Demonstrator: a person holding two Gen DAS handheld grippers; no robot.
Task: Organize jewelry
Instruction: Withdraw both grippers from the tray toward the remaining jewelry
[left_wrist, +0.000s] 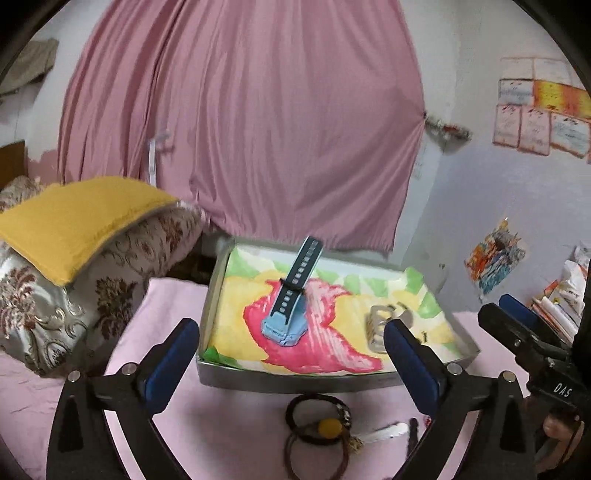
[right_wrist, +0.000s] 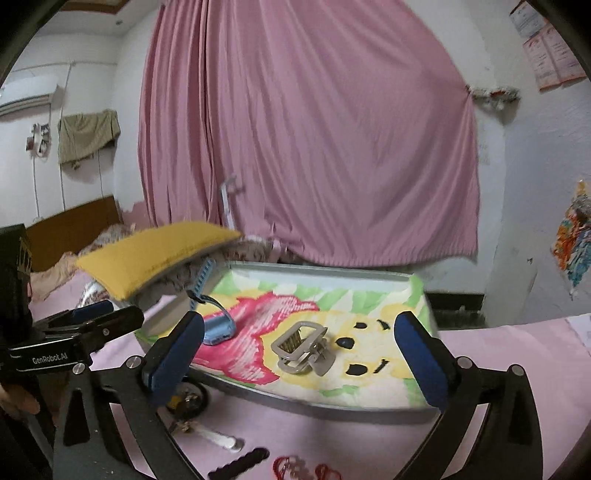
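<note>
Left wrist view: the left gripper (left_wrist: 291, 360) hangs with its jaws spread wide and empty, above a pink bedsheet (left_wrist: 229, 424). Straight ahead, between the blue pads, sits a shallow tray (left_wrist: 295, 384) lined with a bright flower-print cloth. A blue watch (left_wrist: 286, 317) lies in the tray just beyond the jaw gap, its strap rising away. A beige hair claw (left_wrist: 378, 328) lies in the tray beside the right-hand pad. Nearer than the jaws, outside the tray, hair ties (left_wrist: 317, 428) with a yellow bead and a white clip (left_wrist: 388, 431) lie on the sheet.

Right wrist view: the right gripper (right_wrist: 299, 363) is also released and holding nothing. The hair claw (right_wrist: 301, 347) sits in the tray (right_wrist: 332, 408) right between its pads; the watch (right_wrist: 218, 332) lies just past the left-hand pad. Below the jaws, still on the sheet, lie a black wavy clip (right_wrist: 240, 466) and red loops (right_wrist: 291, 469), partly cut off.

Judgement: the loose pieces near the jaws still need moving. To do it well, lower one gripper over a single item, close across its narrowest part, and lift clear of the tray rim before setting it down apart from the watch and claw.
</note>
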